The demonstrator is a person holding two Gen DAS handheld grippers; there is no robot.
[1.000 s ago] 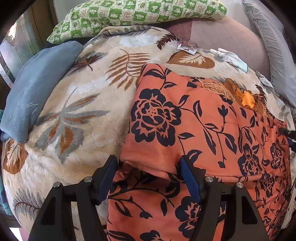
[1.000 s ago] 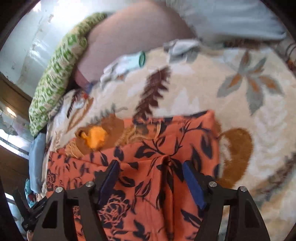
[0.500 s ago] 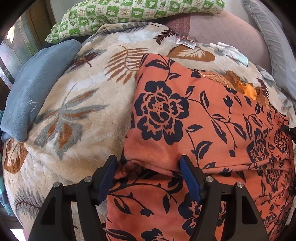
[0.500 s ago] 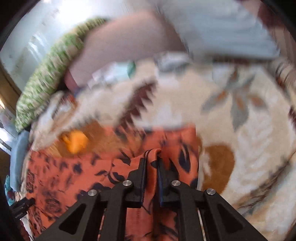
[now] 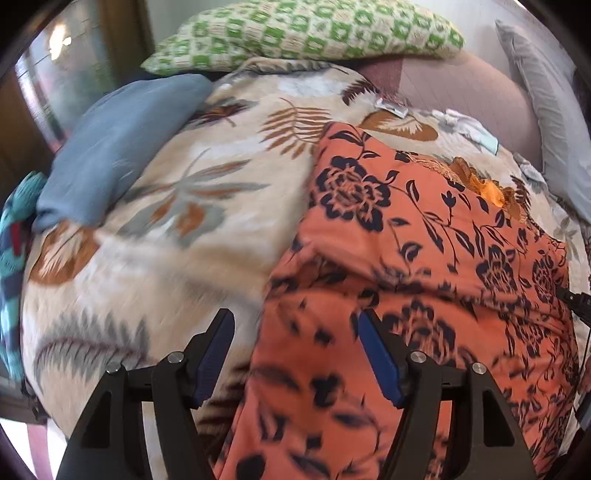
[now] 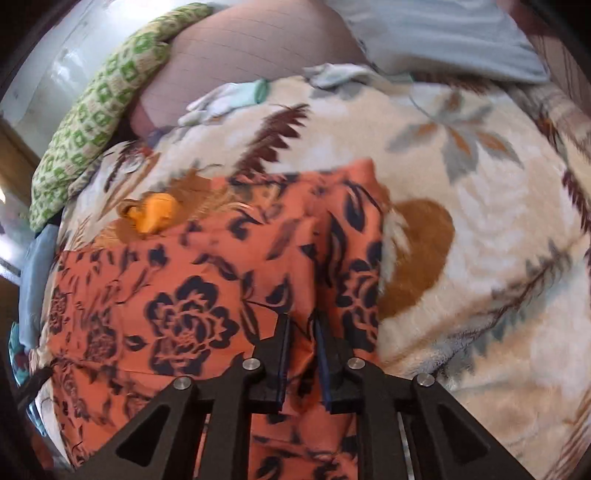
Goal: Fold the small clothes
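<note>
An orange garment with dark flowers [image 5: 424, 229] lies spread on a leaf-patterned blanket [image 5: 177, 221], its near edge folded over. My left gripper [image 5: 295, 343] is open above the garment's near left edge. That edge runs between the fingers, and neither pad presses on it. In the right wrist view my right gripper [image 6: 301, 328] is shut on a raised ridge of the orange garment [image 6: 177, 295] near its right side. A bright orange lining with gold trim [image 6: 155, 214] shows at the garment's far edge.
A green checked pillow [image 5: 303, 33] and a grey pillow [image 5: 546, 110] lie at the far side. A blue cushion [image 5: 118, 140] sits on the left, with a teal striped cloth [image 5: 14, 258] below it. Small pale clothes [image 6: 229, 98] rest beyond the garment.
My right gripper closed on a pinch of the orange cloth and drew it up into a ridge. My left gripper, still open, pulled back and to the left off the folded edge.
</note>
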